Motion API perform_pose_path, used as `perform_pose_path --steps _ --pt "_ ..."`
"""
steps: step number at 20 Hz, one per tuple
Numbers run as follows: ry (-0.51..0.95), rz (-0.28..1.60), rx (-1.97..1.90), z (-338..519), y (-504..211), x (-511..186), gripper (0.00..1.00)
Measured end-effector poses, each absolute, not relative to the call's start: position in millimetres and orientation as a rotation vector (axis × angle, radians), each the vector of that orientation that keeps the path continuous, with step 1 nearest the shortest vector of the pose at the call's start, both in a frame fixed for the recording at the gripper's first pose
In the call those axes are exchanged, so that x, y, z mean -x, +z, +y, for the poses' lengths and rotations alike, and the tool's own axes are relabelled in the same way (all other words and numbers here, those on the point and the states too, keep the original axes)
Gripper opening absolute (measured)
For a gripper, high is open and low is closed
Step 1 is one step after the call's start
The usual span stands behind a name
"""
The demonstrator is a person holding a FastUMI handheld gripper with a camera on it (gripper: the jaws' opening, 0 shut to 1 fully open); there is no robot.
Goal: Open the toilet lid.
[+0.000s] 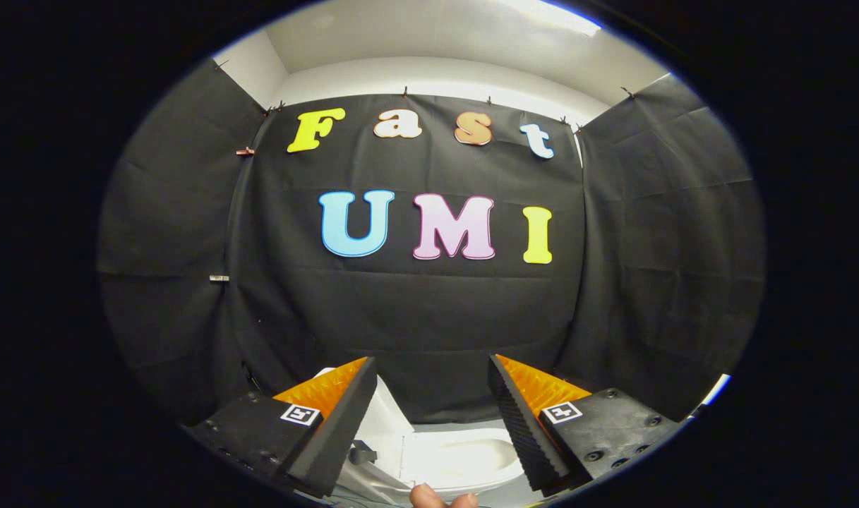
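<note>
Sitting low between and beyond the fingers, the toilet (457,458) looks like hard, glossy ware, so its lid is probably rigid, smooth and slippery, hinged at the back; whether the lid is down I cannot tell. The front rim seems the best place to lift. The gripper (429,423) stands wide apart, holding nothing. A fingertip (429,497) shows just below, booth wall (429,317) behind.

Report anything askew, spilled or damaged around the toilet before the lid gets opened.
Nothing stands out. The claw is open and holds nothing, raised above the white toilet, which sits low between its fingers. No spill or break shows on it. Fingertips of a hand show below it.
</note>
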State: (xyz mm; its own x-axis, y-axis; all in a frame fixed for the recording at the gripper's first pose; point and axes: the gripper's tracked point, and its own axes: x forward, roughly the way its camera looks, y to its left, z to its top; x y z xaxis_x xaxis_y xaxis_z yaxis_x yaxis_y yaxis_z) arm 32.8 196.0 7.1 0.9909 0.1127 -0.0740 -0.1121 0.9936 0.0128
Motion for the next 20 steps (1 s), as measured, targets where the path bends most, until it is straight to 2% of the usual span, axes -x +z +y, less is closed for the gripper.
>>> perform_pose_path --steps 9,20 --pt "0.14 0.044 -0.11 162.8 5.6 -9.3 0.98" --pt "0.058 0.043 -0.032 126.4 -6.2 -6.1 0.98"
